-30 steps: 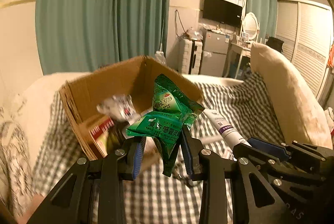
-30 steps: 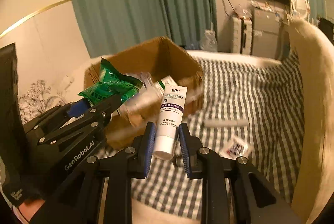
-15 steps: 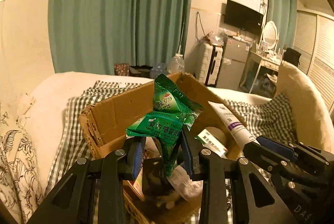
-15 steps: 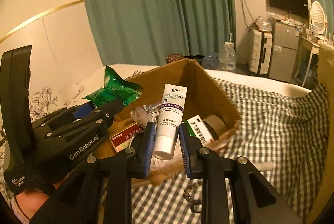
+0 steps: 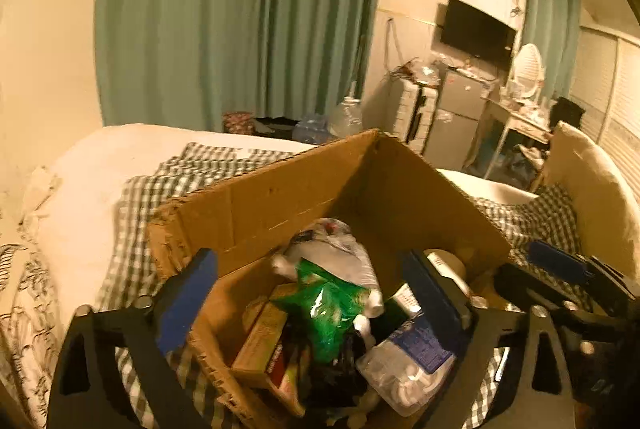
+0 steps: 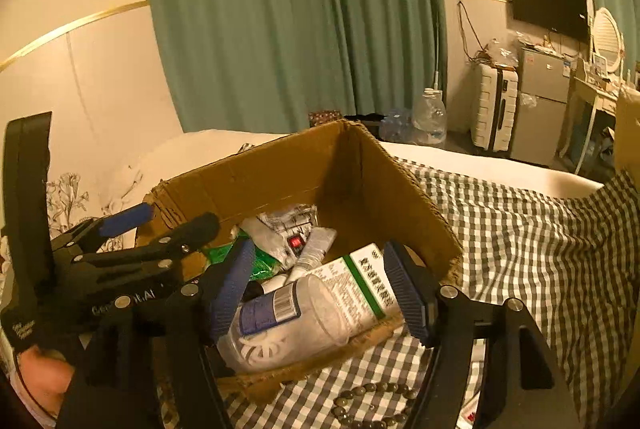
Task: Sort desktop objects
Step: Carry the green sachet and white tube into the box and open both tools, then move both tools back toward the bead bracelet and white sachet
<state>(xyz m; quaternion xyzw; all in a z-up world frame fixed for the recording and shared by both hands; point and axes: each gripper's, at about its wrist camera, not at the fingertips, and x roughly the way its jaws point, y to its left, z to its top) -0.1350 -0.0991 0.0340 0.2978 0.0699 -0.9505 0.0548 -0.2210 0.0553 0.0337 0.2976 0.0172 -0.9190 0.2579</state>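
Both grippers, left gripper (image 5: 308, 293) and right gripper (image 6: 320, 281), hover over the cardboard box (image 5: 280, 197), fingers opening, holding nothing; best lift straight clear without snagging its contents.

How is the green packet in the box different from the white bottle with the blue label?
The green packet is flat, crinkly and shiny; the white bottle is round, smooth and hard-looking. The green packet is all green, while the white bottle is white with a blue label and a barcode. The packet lies crumpled in the pile's middle; the bottle lies on its side near the front wall. Both rest inside the cardboard box, and no gripper holds either.
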